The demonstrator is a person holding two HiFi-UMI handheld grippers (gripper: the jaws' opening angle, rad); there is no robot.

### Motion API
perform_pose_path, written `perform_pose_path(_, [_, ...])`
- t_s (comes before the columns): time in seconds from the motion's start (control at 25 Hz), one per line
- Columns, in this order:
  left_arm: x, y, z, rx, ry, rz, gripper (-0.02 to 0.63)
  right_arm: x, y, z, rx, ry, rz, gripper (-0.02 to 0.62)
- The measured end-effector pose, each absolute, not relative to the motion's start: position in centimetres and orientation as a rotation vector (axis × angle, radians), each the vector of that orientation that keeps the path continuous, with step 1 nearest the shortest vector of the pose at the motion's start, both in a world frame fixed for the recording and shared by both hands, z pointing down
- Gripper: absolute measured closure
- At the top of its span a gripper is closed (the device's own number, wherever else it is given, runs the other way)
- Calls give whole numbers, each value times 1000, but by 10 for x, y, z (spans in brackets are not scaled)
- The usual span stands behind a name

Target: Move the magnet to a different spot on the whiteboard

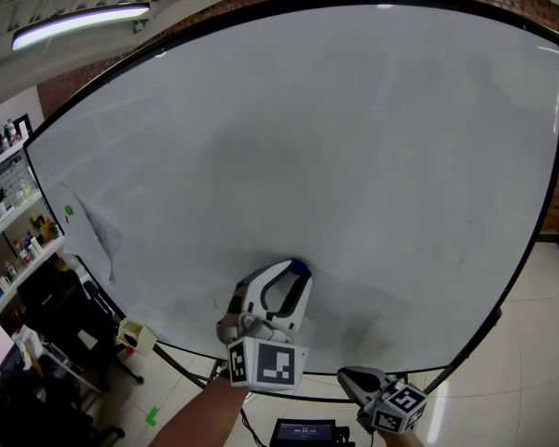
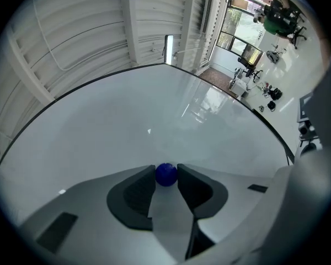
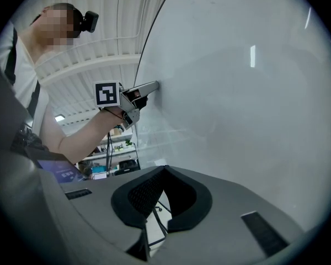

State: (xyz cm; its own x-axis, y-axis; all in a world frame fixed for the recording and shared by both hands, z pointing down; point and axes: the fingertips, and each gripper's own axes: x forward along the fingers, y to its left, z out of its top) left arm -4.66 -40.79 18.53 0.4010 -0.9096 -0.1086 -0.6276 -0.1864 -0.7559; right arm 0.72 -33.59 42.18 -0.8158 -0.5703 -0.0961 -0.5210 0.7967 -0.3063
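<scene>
Slipping is the big worry. The small, round, blue magnet [image 2: 166, 174] is pinched only by the very tips of the left gripper [image 2: 166, 182], low on the whiteboard [image 1: 354, 156]. A weak squeeze could let it pop out and drop. The right gripper [image 3: 164, 169] is closed, holding nothing.

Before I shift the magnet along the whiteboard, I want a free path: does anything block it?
Nothing visible does. The left tongs grip the blue magnet at the whiteboard, and the surface around it is bare. The only other thing is a sheet of paper near the board's left edge in the head view, well away.
</scene>
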Motion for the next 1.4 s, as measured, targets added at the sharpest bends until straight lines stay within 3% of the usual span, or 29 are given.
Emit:
perform_pose_path(0.88, [-49, -395, 186, -1914, 1356, -485, 442, 12, -339, 427, -815, 2806, -437, 563])
perform_pose_path(1.04, [-57, -390, 212, -2106, 1295, -415, 443, 7, -339, 431, -806, 2807, -444, 563])
perform_pose_path(1.4, [-122, -363, 317, -2497, 1328, -345, 528, -19, -321, 435, -794, 2827, -460, 563])
